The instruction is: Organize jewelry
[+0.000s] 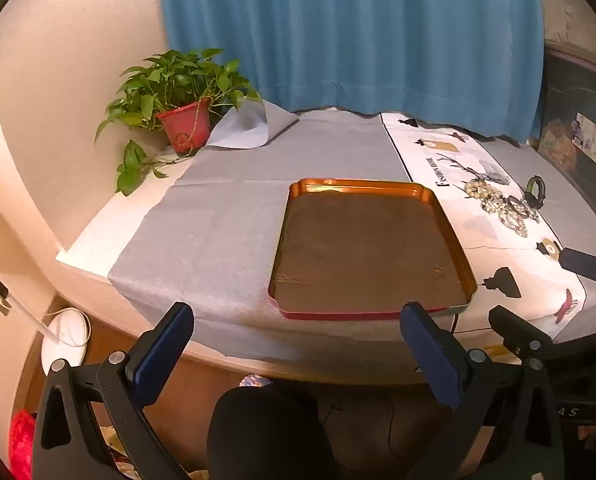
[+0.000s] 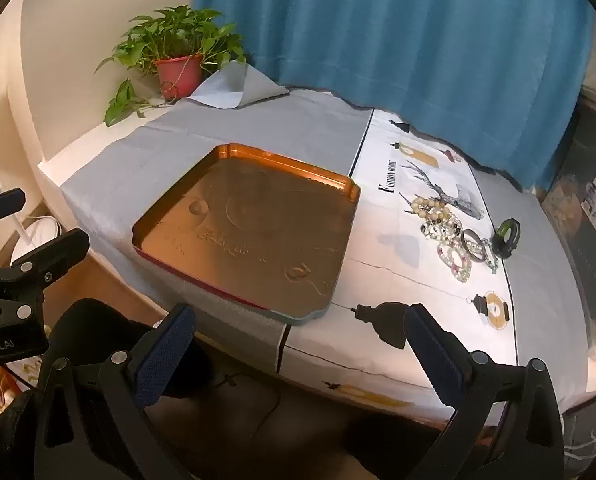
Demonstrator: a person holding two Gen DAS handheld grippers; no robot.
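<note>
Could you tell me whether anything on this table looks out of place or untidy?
Yes: the jewelry lies in a tangled heap on the printed cloth, right of the empty tray. The grey cloth's far corner is folded over beside the potted plant.

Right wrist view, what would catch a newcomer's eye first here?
The big copper-coloured tray lies empty mid-table on the grey cloth. Right of it, a tangle of bead bracelets sits on the white printed cloth. A potted plant stands at the far left corner.
</note>
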